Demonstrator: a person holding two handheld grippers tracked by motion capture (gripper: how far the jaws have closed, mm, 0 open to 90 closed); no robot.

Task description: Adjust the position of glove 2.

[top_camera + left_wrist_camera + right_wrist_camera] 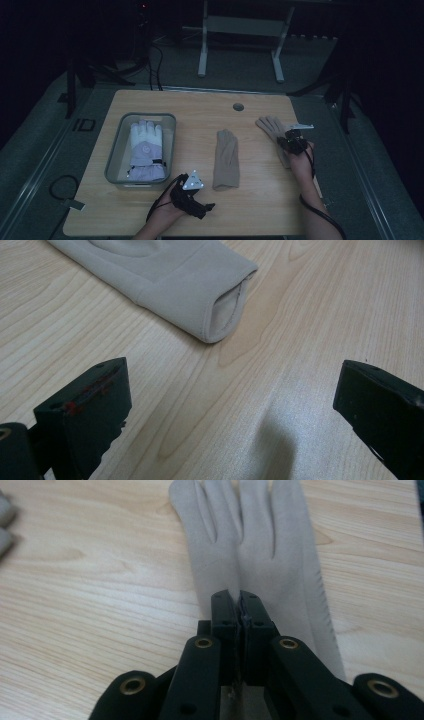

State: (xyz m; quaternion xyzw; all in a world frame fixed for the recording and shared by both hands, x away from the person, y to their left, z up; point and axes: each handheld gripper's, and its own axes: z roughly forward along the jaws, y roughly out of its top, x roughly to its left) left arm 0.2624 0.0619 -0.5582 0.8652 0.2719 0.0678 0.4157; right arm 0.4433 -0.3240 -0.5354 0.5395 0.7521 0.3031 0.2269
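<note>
Two beige gloves lie flat on the wooden table (260, 200). One beige glove (226, 159) is in the middle, its open cuff (225, 310) toward me. My left gripper (200, 195) rests low just short of that cuff, open, with bare wood between its jaws (230, 390). The other beige glove (269, 127) lies at the right, fingers pointing away (250, 525). My right gripper (292, 144) sits on its palm, jaws pressed together (240, 605) with a fold of the fabric pinched between them.
A grey bin (116, 165) stands at the left of the table with a white and lavender padded glove (146, 150) inside. A round cable hole (238, 106) is near the far edge. White desk legs (202, 55) stand on the floor beyond.
</note>
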